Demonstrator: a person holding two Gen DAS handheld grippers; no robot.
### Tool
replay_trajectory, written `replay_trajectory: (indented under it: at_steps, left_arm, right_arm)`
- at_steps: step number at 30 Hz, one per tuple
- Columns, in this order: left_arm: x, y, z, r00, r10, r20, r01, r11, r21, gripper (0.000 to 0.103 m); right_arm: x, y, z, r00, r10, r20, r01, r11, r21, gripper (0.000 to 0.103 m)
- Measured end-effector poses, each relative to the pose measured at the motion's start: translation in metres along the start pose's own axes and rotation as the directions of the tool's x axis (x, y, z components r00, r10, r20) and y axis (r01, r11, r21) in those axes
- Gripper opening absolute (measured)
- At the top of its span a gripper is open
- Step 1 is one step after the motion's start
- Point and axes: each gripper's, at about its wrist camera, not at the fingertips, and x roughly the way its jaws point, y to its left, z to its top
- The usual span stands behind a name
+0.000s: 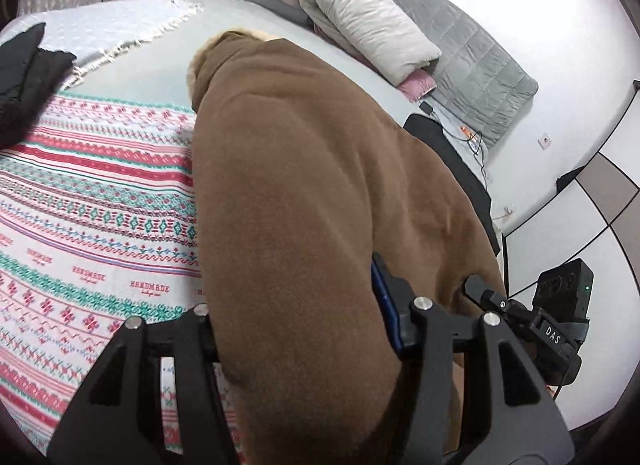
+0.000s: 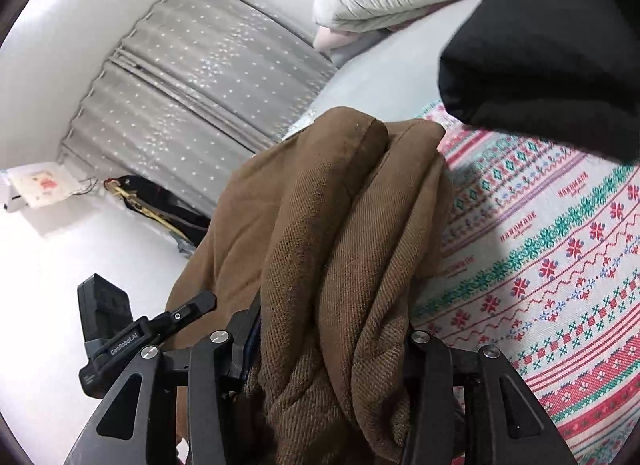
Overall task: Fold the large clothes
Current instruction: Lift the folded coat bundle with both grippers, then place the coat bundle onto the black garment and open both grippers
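A large brown fleece garment (image 1: 304, 193) with a cream-lined hood lies lengthwise on the patterned bed cover (image 1: 88, 201). My left gripper (image 1: 304, 329) is shut on its near end, with fabric bunched between the jaws. In the right wrist view the same brown garment (image 2: 340, 249) hangs in thick folds. My right gripper (image 2: 332, 349) is shut on it, above the patterned cover (image 2: 560, 265). The fingertips of both grippers are hidden by cloth.
A black garment (image 1: 24, 77) lies on the bed at the left, and shows large at the upper right in the right wrist view (image 2: 552, 65). Pillows (image 1: 360, 21) and a grey quilt (image 1: 480, 61) lie at the bed's head. Grey curtains (image 2: 192, 93) hang beyond.
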Motion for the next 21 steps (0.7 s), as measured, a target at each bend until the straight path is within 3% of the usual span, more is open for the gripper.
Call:
replay_trajectory:
  at_steps: [11,16,21]
  left_arm:
    - [-0.041,-0.016,0.012,0.995,-0.072,0.070,0.068,0.996,0.053,0.056]
    - [-0.032,-0.066,0.053,0.984,-0.164,0.073,0.152,0.977,0.149,0.056]
    - [0.007,-0.142,0.111,0.958,-0.284,0.046,0.260,0.923,0.283,0.056]
  right_arm:
    - [-0.054,0.035,-0.002,0.993,0.030,0.114,-0.021,0.997,-0.079,0.047]
    - [-0.092,0.037,0.026,0.977,0.040,0.209,-0.025,0.997,-0.072,0.047]
    - [-0.139,0.026,0.083,0.945,-0.032,0.325,0.057,0.996,-0.069,0.047]
